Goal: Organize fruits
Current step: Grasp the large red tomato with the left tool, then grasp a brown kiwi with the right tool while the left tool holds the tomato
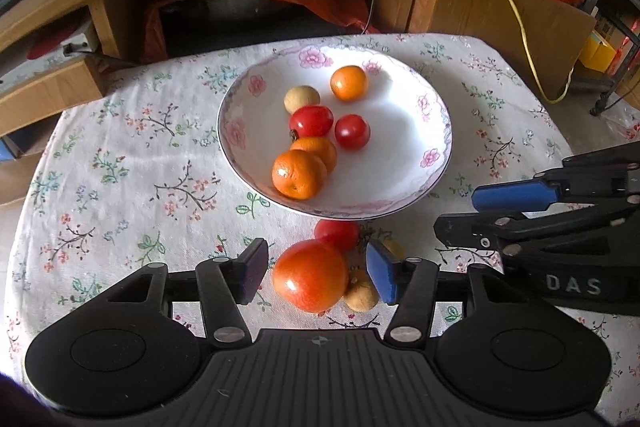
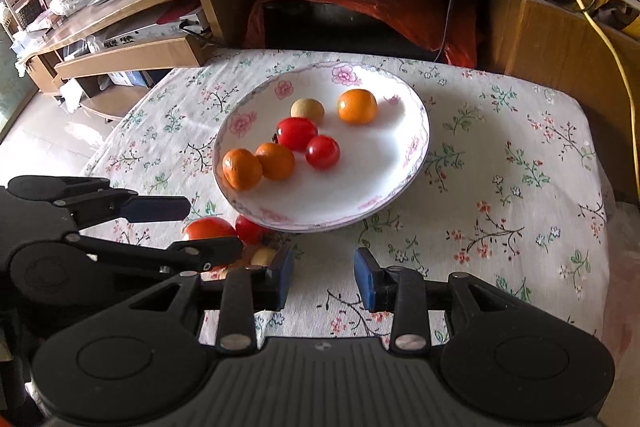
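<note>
Between the left gripper's (image 1: 316, 273) two blue pads sits a big orange-red tomato (image 1: 310, 275) on the flowered tablecloth (image 1: 120, 163), at about 6 o'clock from the plate (image 1: 400, 187). The jaws stand parted around it, with a sliver of cloth showing on each side, so the pads look to be clear of the skin; nothing is gripped. The tomato is nearly round, so no long axis dictates how to close on it. A small red tomato (image 1: 337, 234) lies at its 12 o'clock, tucked against the plate's near rim, and a pale brown fruit (image 1: 362, 295), perhaps a longan, nestles at its 4 o'clock, just beside the right-hand pad. That neighbour is what matters: closing straight in could nudge or trap it.

The plate already holds three oranges, two small red tomatoes and one pale round fruit, so my guess is that the three loose pieces are what remain to be gathered.

The left gripper is plainly the nearer one. The right gripper (image 2: 323, 279) hangs at the tomato's 3 o'clock over bare cloth, jaws a little apart and empty. In its own view the loose fruits are mostly hidden behind the left gripper's fingers, so their exact contact with one another is hard to tell.
</note>
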The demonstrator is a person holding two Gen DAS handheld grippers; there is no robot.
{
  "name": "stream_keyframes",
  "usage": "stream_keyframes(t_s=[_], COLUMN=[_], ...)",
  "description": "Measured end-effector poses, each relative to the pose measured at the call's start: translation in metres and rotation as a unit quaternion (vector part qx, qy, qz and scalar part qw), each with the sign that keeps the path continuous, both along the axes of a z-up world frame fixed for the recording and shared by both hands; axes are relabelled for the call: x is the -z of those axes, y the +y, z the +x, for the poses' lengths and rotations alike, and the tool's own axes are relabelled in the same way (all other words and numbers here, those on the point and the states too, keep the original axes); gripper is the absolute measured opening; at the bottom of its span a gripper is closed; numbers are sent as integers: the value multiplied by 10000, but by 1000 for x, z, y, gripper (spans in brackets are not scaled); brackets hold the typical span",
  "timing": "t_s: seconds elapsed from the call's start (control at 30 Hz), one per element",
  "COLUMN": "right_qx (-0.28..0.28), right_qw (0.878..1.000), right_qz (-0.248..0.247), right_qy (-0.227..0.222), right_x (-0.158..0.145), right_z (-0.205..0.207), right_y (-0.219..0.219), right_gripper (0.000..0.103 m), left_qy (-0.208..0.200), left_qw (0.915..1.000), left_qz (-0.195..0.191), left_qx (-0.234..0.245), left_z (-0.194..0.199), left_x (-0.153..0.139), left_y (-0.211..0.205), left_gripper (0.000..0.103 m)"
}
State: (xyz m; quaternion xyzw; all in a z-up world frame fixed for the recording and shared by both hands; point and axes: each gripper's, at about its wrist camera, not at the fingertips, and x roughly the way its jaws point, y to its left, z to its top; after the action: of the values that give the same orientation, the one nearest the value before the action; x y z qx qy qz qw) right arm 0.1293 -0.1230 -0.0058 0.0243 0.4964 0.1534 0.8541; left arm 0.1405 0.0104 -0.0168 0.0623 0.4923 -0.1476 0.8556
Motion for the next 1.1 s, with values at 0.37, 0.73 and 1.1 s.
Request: stream_keyframes(t_s=[0.37,0.73,1.1], right_qx=[-79,-96,-72], right_qw=[9999,9998,9988], right_qz=[77,86,373], right_qy=[59,132,323], right_x=[3,7,21], right_z=[1,0,10], right_y=[3,4,14], right_gripper=[36,36,36], left_qy=[299,330,428], left_qw=[9992,9987,9983], left_qz=[-183,-150,-223], left_qx=[-214,-355,-342], left_z=[13,0,-4], left_x=[21,13,14], left_y=[3,18,25], left_gripper=[56,52,52])
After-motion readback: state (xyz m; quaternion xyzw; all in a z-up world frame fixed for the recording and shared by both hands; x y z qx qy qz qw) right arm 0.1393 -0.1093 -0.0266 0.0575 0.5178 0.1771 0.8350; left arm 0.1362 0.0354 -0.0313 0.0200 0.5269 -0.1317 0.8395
